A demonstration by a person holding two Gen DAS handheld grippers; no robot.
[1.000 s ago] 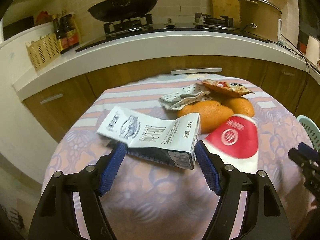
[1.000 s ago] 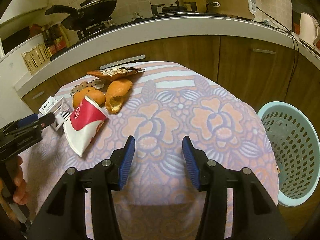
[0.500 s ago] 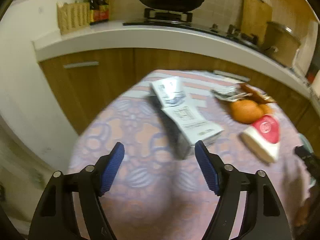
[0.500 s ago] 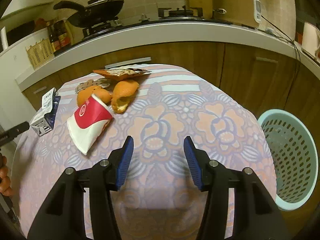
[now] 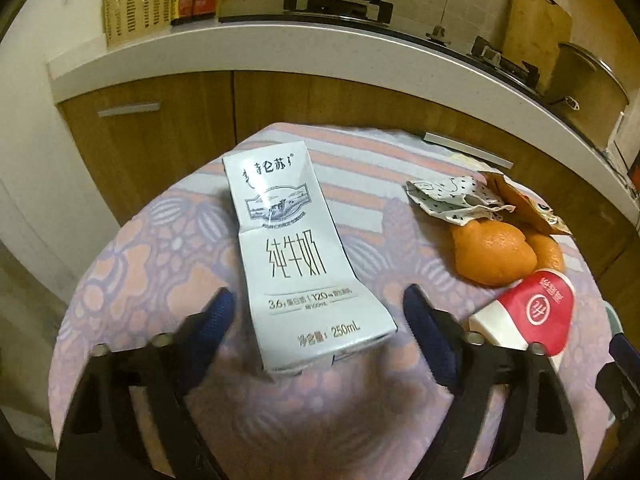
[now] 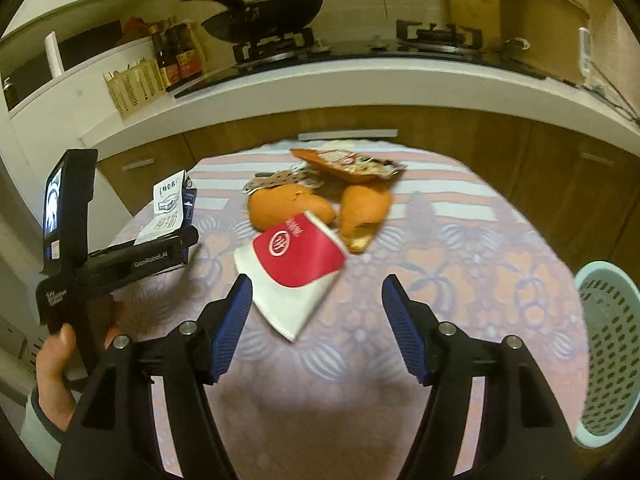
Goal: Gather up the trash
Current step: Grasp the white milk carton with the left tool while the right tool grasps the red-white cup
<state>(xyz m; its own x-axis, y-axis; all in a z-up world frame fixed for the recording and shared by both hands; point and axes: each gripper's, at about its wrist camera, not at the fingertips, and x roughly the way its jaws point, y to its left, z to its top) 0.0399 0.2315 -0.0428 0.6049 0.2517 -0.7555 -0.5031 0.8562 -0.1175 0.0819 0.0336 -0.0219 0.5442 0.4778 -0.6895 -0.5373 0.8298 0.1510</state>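
- Clearly the step in hand is the first pick: the left claw [image 5: 316,320] stands wide and holds nothing, its blue pads either side of the near end of the milk carton [image 5: 294,256], which lies flat on the table [image 5: 168,264] with its long axis pointing away.
- To do it well, I would lower the pads until they flank the carton's narrow sides near the bottom edge, then close; the box looks dented and light, so a gentle squeeze across the width should do, and too hard a one may crumple it out of the grip.
- The right claw [image 6: 318,312] is likewise wide and empty, hovering over the red-and-white paper cup [image 6: 296,268], which lies on its side just in front of the orange peels [image 6: 288,206] and the torn snack wrapper [image 6: 348,166].
- The cup seems flattened; gripping across its body rather than its rim looks safer.
- The pale green basket [image 6: 608,344] stands beside the table on the right, well apart from the carton, so the cup is the shorter carry.
- Keep the two claws from crossing over the pile.
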